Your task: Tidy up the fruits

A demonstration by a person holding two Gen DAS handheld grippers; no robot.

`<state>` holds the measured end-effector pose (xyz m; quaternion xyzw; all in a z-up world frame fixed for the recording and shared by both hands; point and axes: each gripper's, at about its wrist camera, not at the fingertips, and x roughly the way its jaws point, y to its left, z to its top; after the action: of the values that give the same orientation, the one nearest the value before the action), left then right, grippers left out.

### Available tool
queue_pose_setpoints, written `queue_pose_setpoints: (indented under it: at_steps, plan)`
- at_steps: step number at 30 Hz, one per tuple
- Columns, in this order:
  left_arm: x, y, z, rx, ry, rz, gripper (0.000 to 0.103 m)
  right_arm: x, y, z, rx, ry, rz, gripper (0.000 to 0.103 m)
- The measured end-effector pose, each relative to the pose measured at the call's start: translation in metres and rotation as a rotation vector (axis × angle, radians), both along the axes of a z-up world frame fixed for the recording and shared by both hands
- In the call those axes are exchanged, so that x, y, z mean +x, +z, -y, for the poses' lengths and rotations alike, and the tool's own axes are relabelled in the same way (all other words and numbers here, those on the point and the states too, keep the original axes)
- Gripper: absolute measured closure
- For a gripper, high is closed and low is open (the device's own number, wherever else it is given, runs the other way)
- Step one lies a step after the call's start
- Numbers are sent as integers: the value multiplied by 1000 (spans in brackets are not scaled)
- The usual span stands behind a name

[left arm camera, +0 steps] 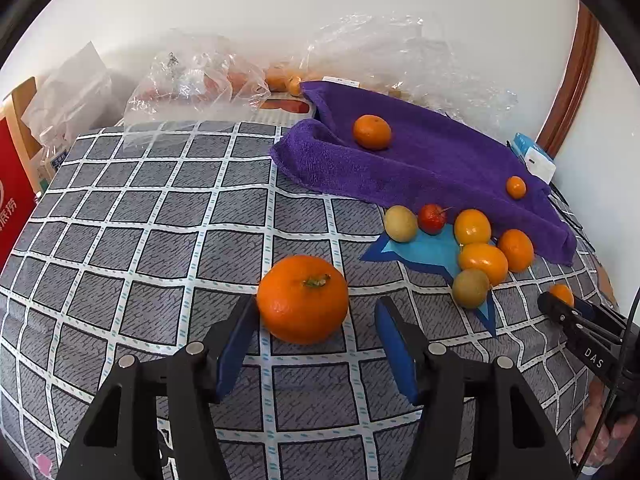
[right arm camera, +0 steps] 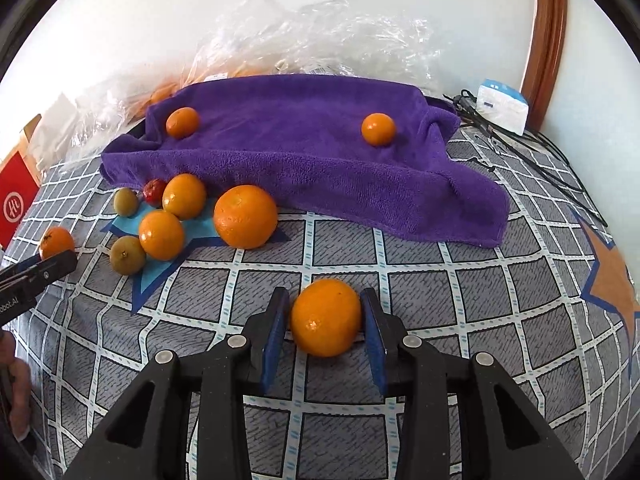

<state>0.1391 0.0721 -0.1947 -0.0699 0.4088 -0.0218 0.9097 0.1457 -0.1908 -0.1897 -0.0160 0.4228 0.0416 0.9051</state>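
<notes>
My right gripper [right arm camera: 325, 312] is clamped on a small orange [right arm camera: 326, 317] low over the checked cloth [right arm camera: 440, 280], my left gripper [left arm camera: 316, 320] stands apart around a stemmed mandarin [left arm camera: 302, 298] resting there, so next I judge each needs carrying to its group.

Crumpled clear plastic bags [left arm camera: 192, 80] and a red box [left arm camera: 12, 196] behind the checked tablecloth [left arm camera: 160, 220]

- Grey tablecloth [left arm camera: 160, 240] with white grid lines, plus a blue star [left arm camera: 424, 252].
- Purple towel [right arm camera: 300, 152], plain.
- Orange mandarin [left arm camera: 302, 299] with green stem.
- Blue pads [right arm camera: 276, 332] on black gripper fingers.
- 1 small red fruit [left arm camera: 431, 219].
</notes>
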Motion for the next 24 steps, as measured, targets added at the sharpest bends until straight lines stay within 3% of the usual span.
queue_pose_setpoints:
  at_steps: [6, 10, 17, 24]
  plan:
    - [0, 0, 6, 39, -35, -10, 37, -1, 0, 1, 10, -14, -1, 66]
    - [-1, 0, 6, 13, -35, -3, 37, -3, 0, -2, -13, -15, 7, 66]
    - [-2, -1, -14, -126, 11, 28, 62, -4, 1, 4, 13, -22, 8, 70]
    - [-4, 1, -14, -135, 9, 48, 62, -4, 1, 3, 13, -22, 12, 71]
